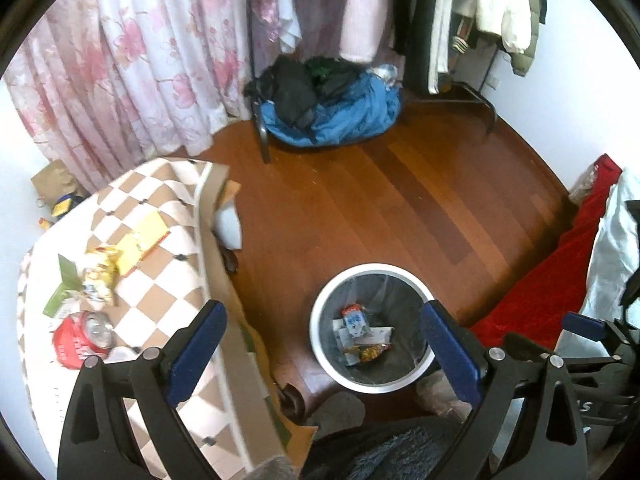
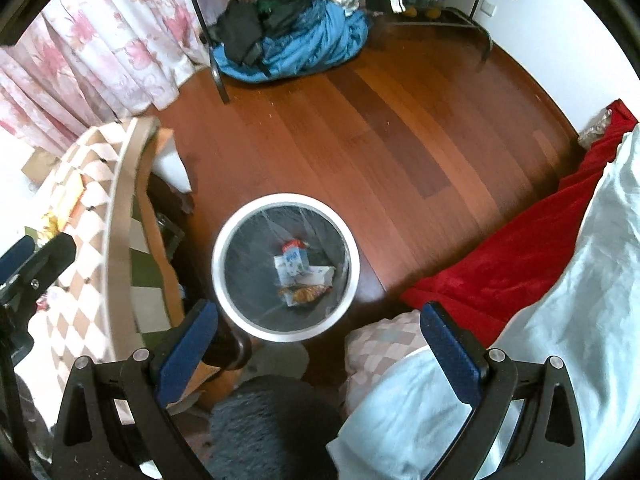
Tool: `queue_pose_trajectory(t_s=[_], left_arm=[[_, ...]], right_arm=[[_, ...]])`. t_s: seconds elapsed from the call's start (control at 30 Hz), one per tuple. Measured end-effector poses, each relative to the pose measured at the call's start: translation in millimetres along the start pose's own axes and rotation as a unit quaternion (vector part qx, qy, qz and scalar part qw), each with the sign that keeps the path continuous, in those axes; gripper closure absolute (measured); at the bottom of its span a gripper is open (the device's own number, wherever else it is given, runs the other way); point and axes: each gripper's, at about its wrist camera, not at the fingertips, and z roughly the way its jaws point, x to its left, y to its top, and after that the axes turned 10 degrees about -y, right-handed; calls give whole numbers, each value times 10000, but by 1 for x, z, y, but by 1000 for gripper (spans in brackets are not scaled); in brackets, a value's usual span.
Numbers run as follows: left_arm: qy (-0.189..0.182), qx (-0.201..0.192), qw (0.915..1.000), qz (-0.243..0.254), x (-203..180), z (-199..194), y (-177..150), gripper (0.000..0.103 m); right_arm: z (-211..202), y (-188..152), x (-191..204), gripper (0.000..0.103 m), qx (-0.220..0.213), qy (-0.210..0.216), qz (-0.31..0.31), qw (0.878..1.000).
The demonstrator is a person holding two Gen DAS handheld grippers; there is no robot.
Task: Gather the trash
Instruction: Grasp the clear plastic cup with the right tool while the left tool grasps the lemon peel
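Grippers both held high, angled down toward the floor, jaws spread wide with nothing between them. Left gripper (image 1: 320,344) hangs over the edge of the checkered table (image 1: 160,280), its left finger above the cloth, its right finger (image 1: 448,352) over the near right rim of the trash bin (image 1: 320,344). Right gripper (image 2: 316,340) hovers just short of the same bin (image 2: 218,264), which stands ahead and slightly left of it on the wooden floor (image 2: 400,120). Bin is round, white-rimmed, lined with a dark bag; inside lie a blue-and-white carton (image 2: 290,264), white paper scraps and an orange snack wrapper (image 2: 306,294). Remaining trash sits on the table, left of the left gripper: a crushed red can (image 1: 82,338), a yellow wrapper (image 1: 98,276) and green packaging (image 1: 64,284), close together
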Motion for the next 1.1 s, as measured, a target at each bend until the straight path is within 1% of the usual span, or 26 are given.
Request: queue_pose_trajectory(t_s=[0.07,0.17,0.27,0.37,0.47,0.5,0.53,0.57,0.6,0.67,0.7,0.73,0.77,0.83,0.87,0.9,0.97,1.0,1.03,1.07,1.1], left_arm=[[136,-124,9998,-62,6,-16,2,3],[180,-300,9990,-281,28,-36,1,3],[247,-413,9965,-682,67,-53,-6,3],[691,-491,9899,-1133,125,-68,-25,3],[1286,-463,9793,-1494,181,-77,-50,3],[1600,-339,9727,-1644,204,-79,-63,3],[1822,-274,9668,-1773,223,-81,-76,3],[2046,-209,9592,-1940,247,-83,-92,3],[2197,-132,9533,-2066,263,-84,-104,3],[2456,62,9409,-2330,297,-84,-131,3],[2575,173,9345,-2451,314,-82,-146,3],[2678,291,9283,-2564,331,-80,-160,3],[2737,373,9243,-2635,342,-78,-171,3],[2775,501,9194,-2740,362,-75,-189,3],[2749,545,9185,-2790,371,-73,-196,3],[2671,581,9197,-2819,379,-69,-202,3],[2487,608,9240,-2841,389,-62,-208,3],[2389,598,9270,-2829,390,-59,-209,3],[2258,568,9322,-2769,391,-57,-208,3],[2125,549,9369,-2721,394,-53,-206,4],[1993,548,9415,-2661,394,-47,-203,4]], right_arm=[[-20,0,3,1,-163,150,72,9997],[-45,0,16,1,-374,374,85,9986],[-63,0,41,1,-503,616,-62,9968],[-74,0,94,1,-527,935,-465,9931],[-66,-6,169,1,-411,1281,-952,9863],[-61,-10,194,1,-345,1382,-1095,9837],[-56,-13,212,1,-284,1452,-1191,9818],[-45,-20,246,1,-139,1611,-1367,9773],[-37,-23,266,1,-65,1675,-1484,9746],[-20,-34,310,6,92,1750,-1711,9695],[-6,-42,337,13,232,1776,-1838,9665],[4,-47,357,18,336,1775,-1924,9645],[12,-52,372,19,392,1738,-1976,9640],[24,-57,395,19,398,1666,-2064,9634],[29,-60,404,19,376,1614,-2117,9632],[35,-62,414,20,346,1541,-2182,9630],[46,-65,426,26,317,1451,-2253,9629],[49,-66,428,32,311,1423,-2265,9631],[52,-69,432,39,283,1407,-2278,9631],[53,-69,433,44,251,1410,-2286,9629],[53,-70,433,52,204,1398,-2299,9629]])
